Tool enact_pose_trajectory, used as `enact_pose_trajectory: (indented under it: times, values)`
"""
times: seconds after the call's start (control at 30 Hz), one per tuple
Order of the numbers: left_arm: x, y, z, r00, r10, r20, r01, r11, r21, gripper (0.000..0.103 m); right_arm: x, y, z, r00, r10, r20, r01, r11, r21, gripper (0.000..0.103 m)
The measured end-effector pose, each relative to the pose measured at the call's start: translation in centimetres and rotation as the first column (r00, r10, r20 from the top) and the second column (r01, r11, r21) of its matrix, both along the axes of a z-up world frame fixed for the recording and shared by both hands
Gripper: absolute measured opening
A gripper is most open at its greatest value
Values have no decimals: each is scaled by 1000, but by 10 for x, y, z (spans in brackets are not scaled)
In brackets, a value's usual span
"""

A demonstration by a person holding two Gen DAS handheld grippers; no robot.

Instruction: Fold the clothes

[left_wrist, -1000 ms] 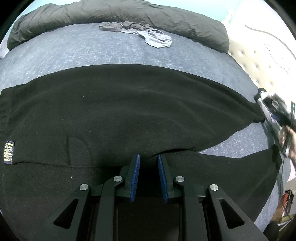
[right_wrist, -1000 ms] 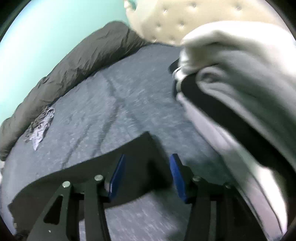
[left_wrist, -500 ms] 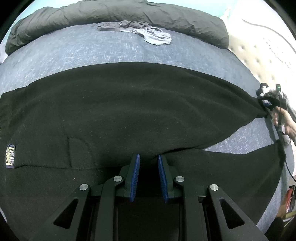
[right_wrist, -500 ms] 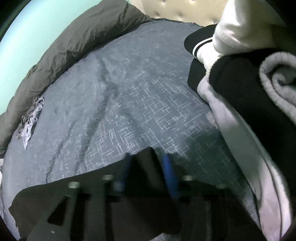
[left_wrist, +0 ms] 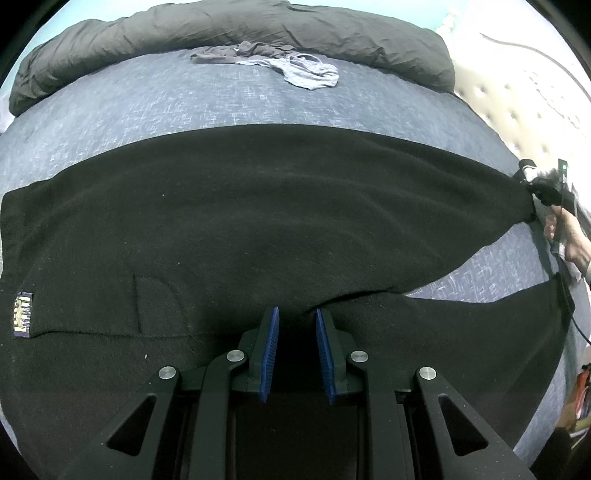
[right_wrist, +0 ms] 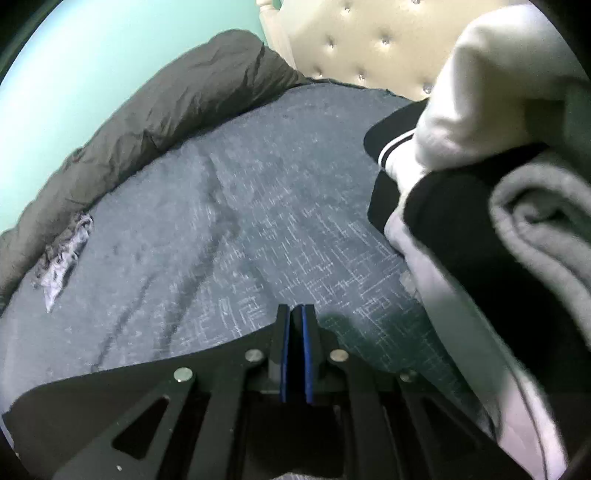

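One black garment (left_wrist: pixel 258 221), two grippers, one grey garment (left_wrist: pixel 295 68) beyond.

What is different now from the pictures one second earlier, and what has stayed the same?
The right gripper came forward over the corner of the black garment, and its jaws, wide apart a second ago, are closing on that corner, pads nearly together. The left gripper stayed in place, jaws the same width with a fold of the garment between them. The grey clothing by the duvet did not move.
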State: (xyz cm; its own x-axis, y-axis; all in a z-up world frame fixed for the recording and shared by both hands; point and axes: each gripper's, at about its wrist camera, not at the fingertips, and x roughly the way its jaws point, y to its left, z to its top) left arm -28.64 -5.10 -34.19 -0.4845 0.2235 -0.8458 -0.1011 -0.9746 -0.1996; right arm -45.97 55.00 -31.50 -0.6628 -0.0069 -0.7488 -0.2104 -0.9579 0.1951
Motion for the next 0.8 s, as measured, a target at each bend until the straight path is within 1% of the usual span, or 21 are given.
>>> enact_pose_trajectory:
  times: [0.07, 0.1, 0.2, 0.23, 0.3, 0.43, 0.47, 0.53, 0.63, 0.77, 0.8]
  values:
    - [0, -1, -1, 1000, 0, 2, 0, 1000, 0, 22, -4, -2, -7, 1000, -11, 22, 10, 1000, 20, 8]
    - [0, -1, -1, 1000, 1, 3, -1, 1000, 0, 22, -8, -6, -11, 999, -19, 47, 16, 998, 59, 11]
    - [-1, -1, -1, 1000, -1, 4, 1, 1000, -1, 22, -9, -13, -15, 994, -44, 102, 22, 978, 206, 11]
    - [-1, -1, -1, 1000, -1, 4, 1, 1000, 1, 22, -8, -15, -13, 993, -57, 106, 28, 965, 260, 11]
    - [0, -1, -1, 1000, 1, 3, -1, 1000, 3, 22, -1, -16, -5, 995, -69, 77, 42, 950, 309, 11]
    - [2, 0, 1, 1000, -1, -2, 1, 1000, 8, 22, 24, -20, 20, 998, -57, -11, 58, 963, 265, 12]
    - [2, 0, 2, 1000, -2, -5, 2, 1000, 11, 22, 29, -25, 23, 1000, -18, -12, 20, 972, 234, 12]
    - [4, 1, 4, 1000, -6, -10, 6, 1000, 16, 23, 42, -35, 22, 998, 63, 12, -64, 983, 171, 12]
    - [5, 2, 6, 1000, -9, -11, 10, 1000, 22, 23, 53, -41, 10, 991, 117, 61, -123, 987, 102, 12]
    - [9, 3, 9, 1000, -15, -16, 16, 999, 31, 23, 56, -33, -18, 981, 105, 161, -119, 990, 80, 11]
    - [10, 3, 10, 1000, -17, -18, 17, 999, 33, 23, 62, -28, -21, 982, 89, 165, -102, 992, 77, 8]
